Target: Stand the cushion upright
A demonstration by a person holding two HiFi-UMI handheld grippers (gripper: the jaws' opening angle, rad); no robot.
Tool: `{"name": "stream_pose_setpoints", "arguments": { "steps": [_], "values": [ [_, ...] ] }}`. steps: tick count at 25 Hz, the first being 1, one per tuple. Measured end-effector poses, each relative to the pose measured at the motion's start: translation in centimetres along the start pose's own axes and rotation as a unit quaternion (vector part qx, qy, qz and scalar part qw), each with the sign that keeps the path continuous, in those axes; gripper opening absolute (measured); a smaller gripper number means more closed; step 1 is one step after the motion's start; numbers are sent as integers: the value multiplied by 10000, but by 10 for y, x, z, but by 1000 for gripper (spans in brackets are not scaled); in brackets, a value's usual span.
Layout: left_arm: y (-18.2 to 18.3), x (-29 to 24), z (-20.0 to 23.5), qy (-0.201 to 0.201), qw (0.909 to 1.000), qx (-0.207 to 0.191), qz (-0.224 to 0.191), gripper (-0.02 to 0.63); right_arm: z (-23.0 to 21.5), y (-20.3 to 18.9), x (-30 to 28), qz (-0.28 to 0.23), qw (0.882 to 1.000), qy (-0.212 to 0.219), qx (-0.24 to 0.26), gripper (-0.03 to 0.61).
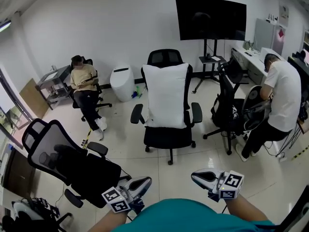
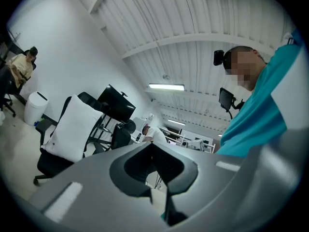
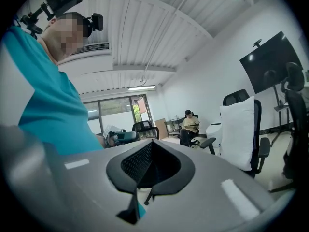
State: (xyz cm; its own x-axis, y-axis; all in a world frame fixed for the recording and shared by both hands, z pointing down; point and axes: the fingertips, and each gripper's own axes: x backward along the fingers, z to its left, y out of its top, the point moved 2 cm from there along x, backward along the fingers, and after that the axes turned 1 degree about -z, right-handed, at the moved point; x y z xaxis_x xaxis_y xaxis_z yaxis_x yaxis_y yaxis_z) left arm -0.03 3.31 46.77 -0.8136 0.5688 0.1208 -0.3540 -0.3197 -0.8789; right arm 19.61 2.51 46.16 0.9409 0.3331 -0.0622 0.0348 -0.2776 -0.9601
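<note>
A white cushion stands upright on the seat of a black office chair in the middle of the room, leaning against its backrest. Both grippers are drawn back close to my body, well short of the chair, with their tips turned toward each other. My left gripper is shut and holds nothing. My right gripper is also shut and empty. In the left gripper view the cushion shows at the left beyond the shut gripper. In the right gripper view the cushion shows at the right beyond the shut gripper.
A black mesh chair stands close at my lower left. A seated person and a white bin are at the back left. Another person bends by a black chair at the right. A large screen stands behind.
</note>
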Motion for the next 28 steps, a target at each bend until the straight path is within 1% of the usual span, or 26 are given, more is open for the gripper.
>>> {"name": "stream_pose_setpoints", "arguments": {
  "steps": [3,5,8,10,12,13,16,18,23,28],
  "values": [
    [-24,-23,-32,9,9998,207,-63,12,5,-14,47,50,10000,35,-66,2],
    [-39,-36,-50,54,9996,262,33,12,7,-22,72,7,9998,80,-207,3],
    [-52,-45,-73,81,9996,181,206,12,8,-44,100,194,9990,46,-390,2],
    [-51,-42,-79,144,9997,76,180,12,12,-47,104,136,9989,111,-429,2],
    [-46,-34,-80,211,9997,19,74,12,21,-43,98,4,9986,236,-482,2],
    [-43,-29,-80,219,9998,12,20,12,25,-44,93,26,9987,262,-444,2],
    [-38,-9,-78,155,9998,9,-85,12,38,-47,76,193,9993,228,-243,3],
    [-34,10,-74,106,9999,-20,-110,12,51,-47,59,197,9994,171,-240,2],
    [-21,74,-62,-57,9999,-118,-29,12,94,-47,6,138,9993,37,-346,3],
    [-22,124,-45,-241,9996,78,118,12,124,-62,-38,139,9979,-148,-611,3]
  ]
}}
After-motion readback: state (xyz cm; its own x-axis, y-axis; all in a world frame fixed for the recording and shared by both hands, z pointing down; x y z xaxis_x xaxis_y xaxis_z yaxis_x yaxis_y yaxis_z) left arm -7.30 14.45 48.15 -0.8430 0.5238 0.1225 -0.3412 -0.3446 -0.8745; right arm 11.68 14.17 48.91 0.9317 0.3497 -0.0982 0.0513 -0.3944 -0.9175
